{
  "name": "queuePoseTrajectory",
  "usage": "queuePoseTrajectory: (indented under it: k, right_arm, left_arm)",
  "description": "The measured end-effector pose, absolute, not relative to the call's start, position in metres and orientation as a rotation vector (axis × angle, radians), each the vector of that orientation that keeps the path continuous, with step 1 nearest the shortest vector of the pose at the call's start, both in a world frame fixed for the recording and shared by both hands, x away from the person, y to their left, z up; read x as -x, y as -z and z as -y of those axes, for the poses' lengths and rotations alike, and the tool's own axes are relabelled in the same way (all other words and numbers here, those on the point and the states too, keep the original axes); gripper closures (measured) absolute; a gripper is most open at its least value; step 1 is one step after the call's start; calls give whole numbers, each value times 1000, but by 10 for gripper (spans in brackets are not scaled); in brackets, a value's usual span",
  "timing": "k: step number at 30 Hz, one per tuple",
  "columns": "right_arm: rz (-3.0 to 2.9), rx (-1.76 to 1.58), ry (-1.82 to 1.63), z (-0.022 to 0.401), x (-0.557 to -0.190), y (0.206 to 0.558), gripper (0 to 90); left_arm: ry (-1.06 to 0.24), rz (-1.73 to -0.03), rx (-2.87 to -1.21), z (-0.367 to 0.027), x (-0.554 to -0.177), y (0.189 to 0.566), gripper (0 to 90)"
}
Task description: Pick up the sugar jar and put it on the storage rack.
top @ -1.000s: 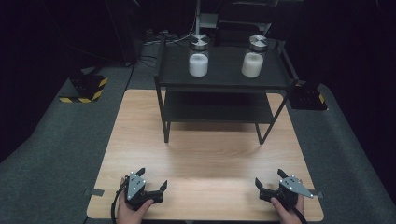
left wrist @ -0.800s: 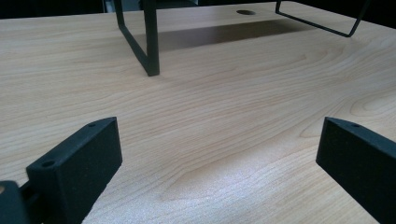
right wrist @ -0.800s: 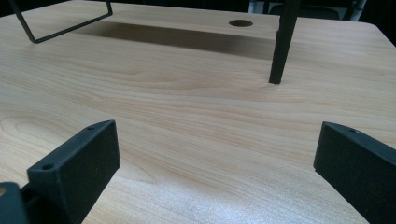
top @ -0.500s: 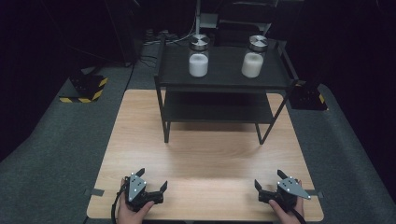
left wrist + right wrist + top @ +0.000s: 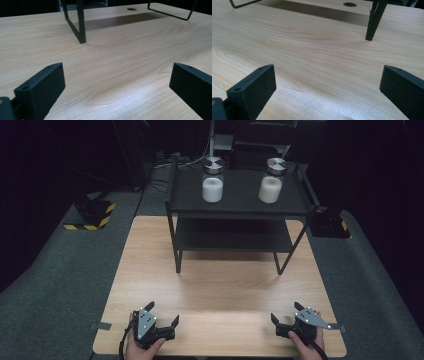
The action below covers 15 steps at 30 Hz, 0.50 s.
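Observation:
Two glass jars with metal lids and white contents stand on top of a black two-level rack [image 5: 240,205] at the far end of the table: the left jar [image 5: 212,180] and the right jar [image 5: 270,181]. My left gripper [image 5: 161,313] rests low at the table's near left corner, jaws wide open with only bare wood between them [image 5: 117,82]. My right gripper [image 5: 285,312] sits at the near right corner, also open and empty [image 5: 327,82]. Both are far from the rack and the jars.
The light wooden table [image 5: 225,290] has a broad bare stretch between the grippers and the rack legs [image 5: 81,27]. The rack's lower shelf [image 5: 232,236] holds nothing. A yellow-and-black striped block [image 5: 90,217] lies on the grey floor at left; dark equipment stands behind.

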State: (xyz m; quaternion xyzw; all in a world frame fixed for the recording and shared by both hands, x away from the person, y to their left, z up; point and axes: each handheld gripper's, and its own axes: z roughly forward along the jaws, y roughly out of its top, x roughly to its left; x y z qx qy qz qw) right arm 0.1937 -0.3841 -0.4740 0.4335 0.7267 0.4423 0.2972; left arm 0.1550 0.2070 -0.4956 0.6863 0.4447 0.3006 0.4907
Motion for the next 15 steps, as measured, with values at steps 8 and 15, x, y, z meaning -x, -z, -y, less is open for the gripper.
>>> queuePoseTrajectory:
  k: [8,15]
  right_arm:
    - [-1901,-1133,-1191,387,-178,478,4]
    - [-1881,-1129,-1199,397,-160,480,2]
  left_arm:
    - [-694,-1069,-1697,-201,-172,492,6]
    - [-680,-1012,-1689,-191,-185,496,6]
